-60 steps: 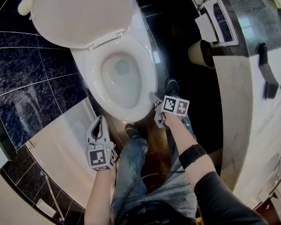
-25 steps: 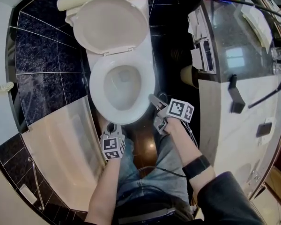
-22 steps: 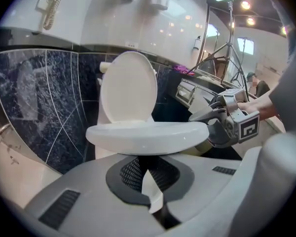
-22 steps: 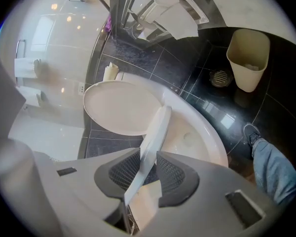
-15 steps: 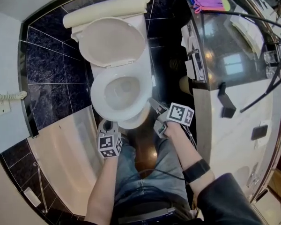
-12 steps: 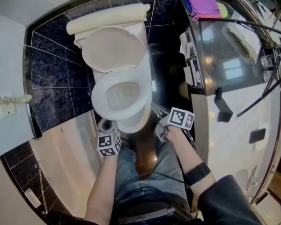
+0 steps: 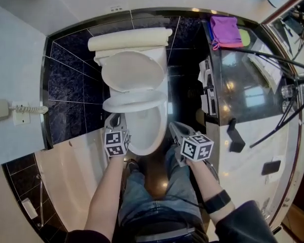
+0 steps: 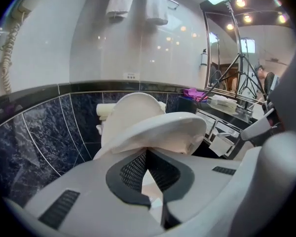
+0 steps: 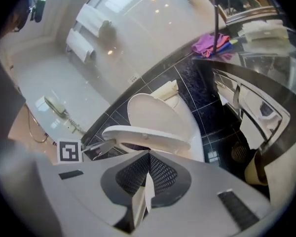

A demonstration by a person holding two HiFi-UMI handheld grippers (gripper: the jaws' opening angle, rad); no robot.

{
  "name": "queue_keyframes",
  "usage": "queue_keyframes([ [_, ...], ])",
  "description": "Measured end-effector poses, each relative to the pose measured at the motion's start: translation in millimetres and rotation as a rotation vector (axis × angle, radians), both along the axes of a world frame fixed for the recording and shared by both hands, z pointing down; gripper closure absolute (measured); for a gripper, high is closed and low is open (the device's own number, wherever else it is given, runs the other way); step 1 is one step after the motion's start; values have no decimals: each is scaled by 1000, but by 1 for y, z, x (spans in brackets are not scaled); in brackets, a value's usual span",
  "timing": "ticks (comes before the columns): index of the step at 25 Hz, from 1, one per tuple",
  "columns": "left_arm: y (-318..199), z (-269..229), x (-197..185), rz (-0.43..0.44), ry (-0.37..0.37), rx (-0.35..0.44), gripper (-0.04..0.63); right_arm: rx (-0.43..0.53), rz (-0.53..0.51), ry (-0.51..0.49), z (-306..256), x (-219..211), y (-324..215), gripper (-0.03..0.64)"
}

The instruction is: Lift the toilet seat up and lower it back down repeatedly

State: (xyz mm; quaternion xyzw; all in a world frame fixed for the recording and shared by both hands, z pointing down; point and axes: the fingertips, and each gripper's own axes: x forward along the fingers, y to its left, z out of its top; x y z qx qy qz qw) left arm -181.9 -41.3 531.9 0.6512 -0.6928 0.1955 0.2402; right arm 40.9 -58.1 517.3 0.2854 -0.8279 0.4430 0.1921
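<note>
The white toilet point(image 7: 144, 130) has its lid point(image 7: 131, 71) upright against the tank. The seat point(image 7: 134, 103) hangs part-raised, roughly level, above the bowl. My left gripper point(image 7: 114, 120) is at the seat's left edge with its shut tips under the rim; in the left gripper view the seat point(image 8: 158, 130) rests just above my left gripper point(image 8: 147, 154). The right gripper view shows the seat point(image 9: 145, 134) and the left gripper point(image 9: 102, 146) beneath its edge. My right gripper point(image 7: 175, 129) is off the bowl's right side, apart from the seat. Its jaws have just been closing, and my right gripper point(image 9: 149, 156) is shut on nothing.
A dark glass-topped counter point(image 7: 243, 80) stands close on the right, with a purple cloth point(image 7: 225, 32) at its far end. A wall phone point(image 7: 0, 109) hangs on the left above the bathtub rim point(image 7: 66, 176). Towels point(image 8: 138, 4) hang overhead. The person's legs stand before the bowl.
The seat, flat on the bowl earlier, is now lifted partway. My left gripper rose to its left edge. My right gripper moved up and its jaws closed.
</note>
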Motion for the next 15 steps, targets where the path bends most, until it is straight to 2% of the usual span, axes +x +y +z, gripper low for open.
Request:
queue_keyframes([
  [3,-31,-8,-12,-3,-28,15,597,52,-64,19,-9,-4,-4,615],
  [6,-63,-12,-24,-24,-38,19,597,65,-103,22,-14,-7,-7,615],
  [15,-130,-11,-56,-43,-106,-4,597,82,-125,37,-16,-1,-20,615],
])
